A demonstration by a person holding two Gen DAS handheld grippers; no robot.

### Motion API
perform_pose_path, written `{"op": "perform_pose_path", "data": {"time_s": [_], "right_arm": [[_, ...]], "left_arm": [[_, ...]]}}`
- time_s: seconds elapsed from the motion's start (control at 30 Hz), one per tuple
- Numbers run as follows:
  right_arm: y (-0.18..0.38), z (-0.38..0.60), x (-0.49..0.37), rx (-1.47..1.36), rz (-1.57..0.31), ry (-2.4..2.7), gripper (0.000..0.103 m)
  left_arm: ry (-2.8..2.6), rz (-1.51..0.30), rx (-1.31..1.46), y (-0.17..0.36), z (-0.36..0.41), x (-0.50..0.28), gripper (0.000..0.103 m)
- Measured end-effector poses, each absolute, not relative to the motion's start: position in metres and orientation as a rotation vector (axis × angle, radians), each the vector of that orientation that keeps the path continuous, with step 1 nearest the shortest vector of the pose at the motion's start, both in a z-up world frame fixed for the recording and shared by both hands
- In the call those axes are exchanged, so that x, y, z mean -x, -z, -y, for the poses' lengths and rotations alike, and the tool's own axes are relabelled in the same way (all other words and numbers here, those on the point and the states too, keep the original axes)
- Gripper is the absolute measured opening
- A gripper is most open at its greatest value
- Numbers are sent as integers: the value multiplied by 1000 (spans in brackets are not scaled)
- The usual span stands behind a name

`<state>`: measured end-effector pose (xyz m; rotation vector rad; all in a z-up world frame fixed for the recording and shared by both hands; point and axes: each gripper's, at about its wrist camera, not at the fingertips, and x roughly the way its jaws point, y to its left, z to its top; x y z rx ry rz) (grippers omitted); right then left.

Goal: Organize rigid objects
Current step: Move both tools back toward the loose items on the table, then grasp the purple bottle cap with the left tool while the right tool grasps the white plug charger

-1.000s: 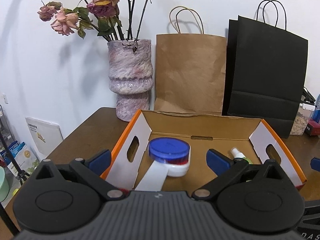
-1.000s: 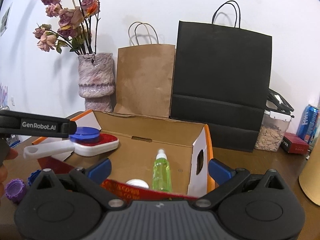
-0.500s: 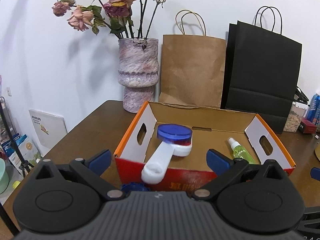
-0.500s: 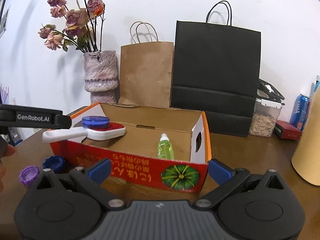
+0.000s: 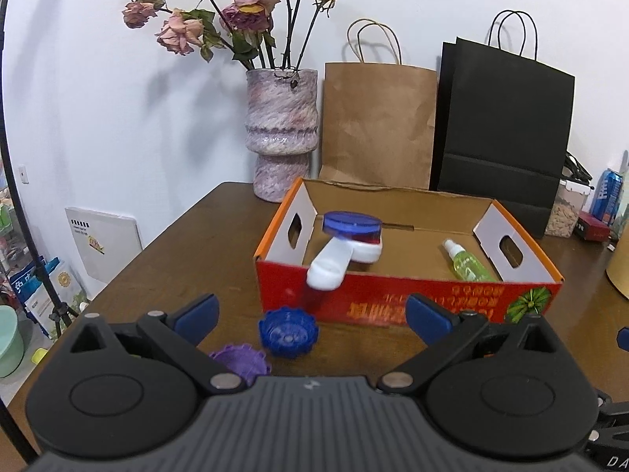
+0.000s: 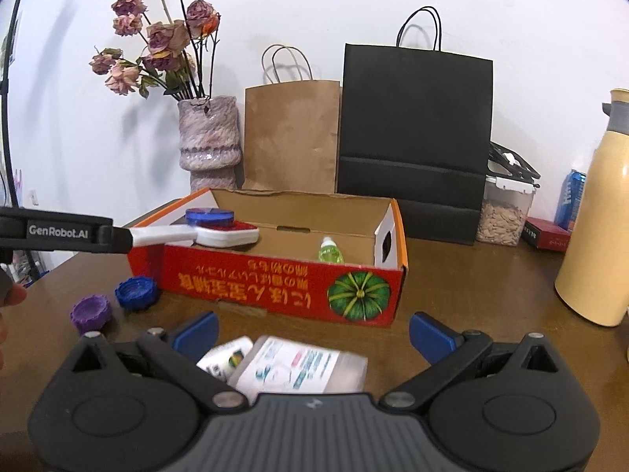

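Note:
A red and orange cardboard box [image 5: 409, 303] [image 6: 275, 283] stands on the brown table. A white tool with a blue round top [image 5: 350, 240] [image 6: 220, 228] rests on the box's front left rim, its handle sticking out. A green spray bottle [image 5: 466, 261] [image 6: 330, 251] lies inside. A blue cap [image 5: 287, 330] [image 6: 135, 291] and a purple cap [image 5: 240, 362] [image 6: 91, 310] lie on the table in front of the box. My left gripper [image 5: 310, 314] is open and empty above the caps. My right gripper [image 6: 312, 334] is open above flat printed packets [image 6: 291, 365].
A vase of dried roses [image 5: 281, 133], a brown paper bag [image 5: 377, 126] and a black paper bag [image 5: 503, 129] stand behind the box. A cream flask [image 6: 597, 220], a clear container of seeds [image 6: 505, 212] and a blue can [image 6: 570, 196] stand at the right.
Both grippers have pulled back from the box. The white tool was between my left fingers over the box; it now rests on the box's rim. The caps and packets have come into view.

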<state>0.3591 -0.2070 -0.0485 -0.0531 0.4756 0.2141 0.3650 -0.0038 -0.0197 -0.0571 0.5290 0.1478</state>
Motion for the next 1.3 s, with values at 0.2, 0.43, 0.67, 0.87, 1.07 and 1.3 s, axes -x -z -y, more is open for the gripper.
{"op": "perform_pose_path", "data": {"time_s": [0.2,0.43,0.67,0.87,1.07,1.3], "right_arm": [[55,207,-336,58,-496,-207,103],[65,203,-311,70,-523,-218,103],[70,194,-289,91,-532,-242,103],[71,181,-278,104,-530,-291,84],[78,162,-278,123,-566,-347,65],[89,148,-292,144,-616,-322,60]], "left_arm": [[-139,-548,38,27,3,-342,103],[-125,-578,30,39,1,-318,103],[-119,-608,21,52,-3,-297,103],[-121,-625,11,59,-11,-281,103],[-130,-641,22,64,-26,-270,103],[-137,-639,35,65,-44,-263,103]]}}
